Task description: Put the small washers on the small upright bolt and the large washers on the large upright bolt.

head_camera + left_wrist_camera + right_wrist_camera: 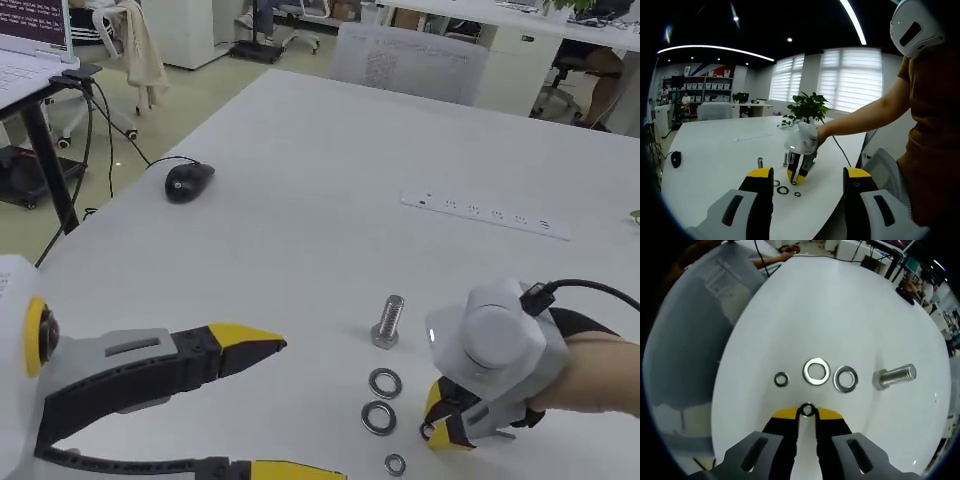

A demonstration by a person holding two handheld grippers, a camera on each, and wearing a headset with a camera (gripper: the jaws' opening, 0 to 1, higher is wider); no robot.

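Closest to my head camera hung the left claw (305, 410), its yellow-tipped jaws spread wide and holding nothing, low over the near-left part of the white counter (300, 150). Further right, the right claw (808, 413) was pressed down to the counter with its jaws clenched on a small washer (808, 410), and the ring was caught flat between the two tips.

In the right gripper view the other parts lay in a row just beyond those tips: a second small washer (781, 379) at the left, then two large washers (816, 371) (845, 378) almost side by side, then the upright bolt (894, 376) at the right end. None of them touched the claw.

From my head camera the upright bolt stood on its head at the far end of that row. The large washers lay flat in front of it and the second small washer lay nearest me, all just left of the right claw.

In the left gripper view I made out a second upright stub (785, 160) beside the right claw, probably the other bolt, though it was too small to be sure.

Well apart at the back of the counter sat a black mouse (188, 181) and a white power strip (487, 215).
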